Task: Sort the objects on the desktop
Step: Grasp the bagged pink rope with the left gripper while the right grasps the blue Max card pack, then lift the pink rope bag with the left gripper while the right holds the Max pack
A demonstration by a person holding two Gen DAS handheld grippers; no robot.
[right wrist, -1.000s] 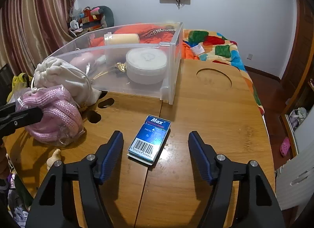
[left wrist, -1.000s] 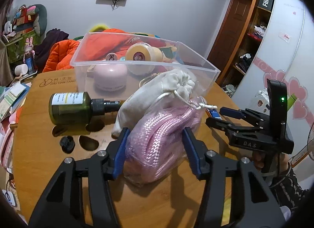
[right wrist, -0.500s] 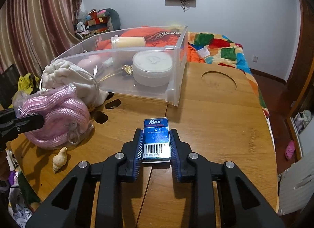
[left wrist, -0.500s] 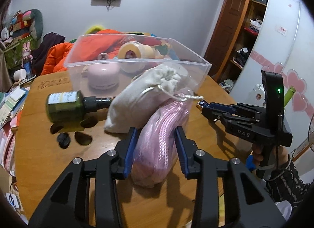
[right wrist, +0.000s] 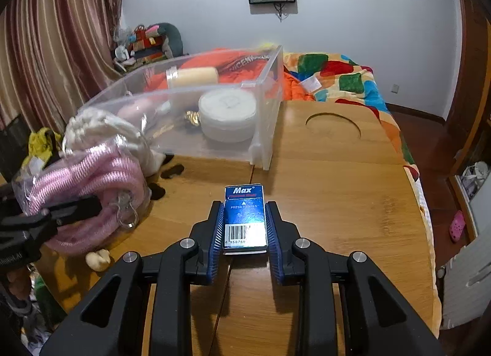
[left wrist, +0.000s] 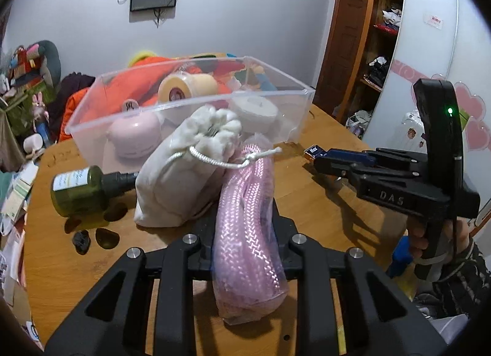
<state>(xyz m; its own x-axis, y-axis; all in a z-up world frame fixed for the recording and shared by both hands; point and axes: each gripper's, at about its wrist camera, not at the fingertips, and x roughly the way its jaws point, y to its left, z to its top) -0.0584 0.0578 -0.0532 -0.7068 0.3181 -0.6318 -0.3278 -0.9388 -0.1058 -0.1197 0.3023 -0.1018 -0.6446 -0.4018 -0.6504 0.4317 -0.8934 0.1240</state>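
My left gripper [left wrist: 244, 227] is shut on a bag of pink rope [left wrist: 248, 233], lifted off the wooden table [left wrist: 322, 208]; the bag also shows in the right wrist view [right wrist: 89, 190]. My right gripper [right wrist: 244, 218] is shut on a blue Max box [right wrist: 244, 218], held above the table; the box tip shows in the left wrist view [left wrist: 313, 151]. A clear plastic bin [left wrist: 276, 79] stands behind, holding a pink round case [left wrist: 135, 135], a white round tin [right wrist: 227, 116] and a cream roll [left wrist: 187, 90].
A white drawstring pouch [left wrist: 181, 178] and a green bottle [left wrist: 79, 190] lie in front of the bin. A small shell [right wrist: 98, 259] and dark pebbles [left wrist: 81, 241] lie on the table. A bed with bright covers [right wrist: 337, 79] is beyond the table.
Both grippers were open a second ago. The left has closed on the pink rope bag and lifted it; the right has closed on the blue box and raised it.
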